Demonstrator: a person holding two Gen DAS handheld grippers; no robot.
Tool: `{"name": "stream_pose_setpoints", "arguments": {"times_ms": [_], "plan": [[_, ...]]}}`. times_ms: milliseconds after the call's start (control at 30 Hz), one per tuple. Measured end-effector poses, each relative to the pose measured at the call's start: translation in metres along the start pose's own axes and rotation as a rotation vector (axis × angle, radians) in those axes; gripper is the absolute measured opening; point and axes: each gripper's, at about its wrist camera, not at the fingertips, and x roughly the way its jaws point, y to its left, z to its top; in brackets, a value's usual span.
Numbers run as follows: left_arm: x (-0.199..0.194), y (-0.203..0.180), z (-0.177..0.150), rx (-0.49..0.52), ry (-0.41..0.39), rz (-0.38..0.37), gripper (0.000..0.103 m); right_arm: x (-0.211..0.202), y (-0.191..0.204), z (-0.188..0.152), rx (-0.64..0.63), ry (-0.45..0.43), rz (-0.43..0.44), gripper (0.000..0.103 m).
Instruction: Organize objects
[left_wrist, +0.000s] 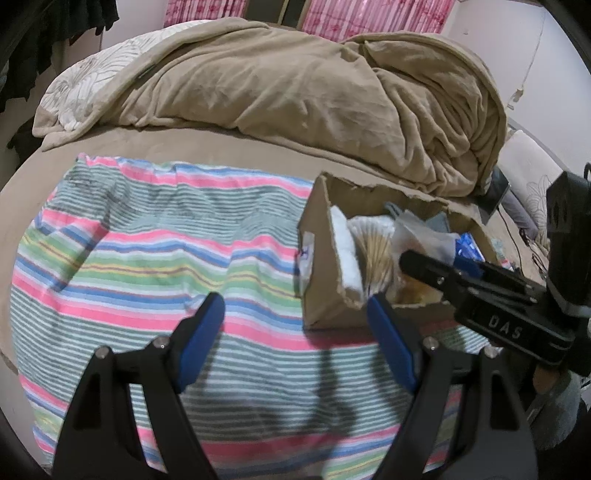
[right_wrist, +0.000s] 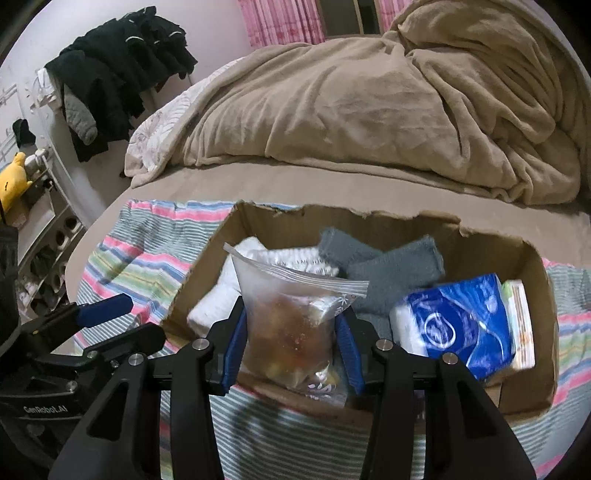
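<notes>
Right hand-held gripper (right_wrist: 291, 345) clamped on frosted zip-top plastic bag (right_wrist: 291, 325) over torn cardboard box (right_wrist: 532, 332) already holding several items; left hand-held gripper (left_wrist: 295, 339) open, empty; release pending.

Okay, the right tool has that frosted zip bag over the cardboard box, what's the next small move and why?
Probably lower the frosted zip-top plastic bag a little further and release it. The right tool is clamped on its sides above the torn brown cardboard box, at the near edge, between the white folded cloth and the blue tissue pack. The left tool hangs open, holding nothing.
</notes>
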Motion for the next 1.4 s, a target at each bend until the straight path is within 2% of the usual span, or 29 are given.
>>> {"name": "stream_pose_setpoints", "arguments": {"times_ms": [167, 400, 1033, 1400], "plan": [[-0.008, 0.002, -0.001, -0.008, -0.011, 0.006, 0.081, -0.002, 0.002, -0.004, 0.002, 0.013, -0.012, 0.051], [-0.022, 0.002, -0.004, -0.011, -0.025, 0.005, 0.081, -0.014, 0.004, -0.004, 0.011, 0.0, -0.018, 0.067], [-0.074, -0.033, -0.022, 0.037, -0.07, -0.022, 0.081, -0.083, 0.004, -0.019, 0.027, -0.055, -0.053, 0.067], [-0.099, -0.05, -0.041, 0.059, -0.083, -0.03, 0.081, -0.119, 0.008, -0.037, 0.018, -0.078, -0.077, 0.072]]}}
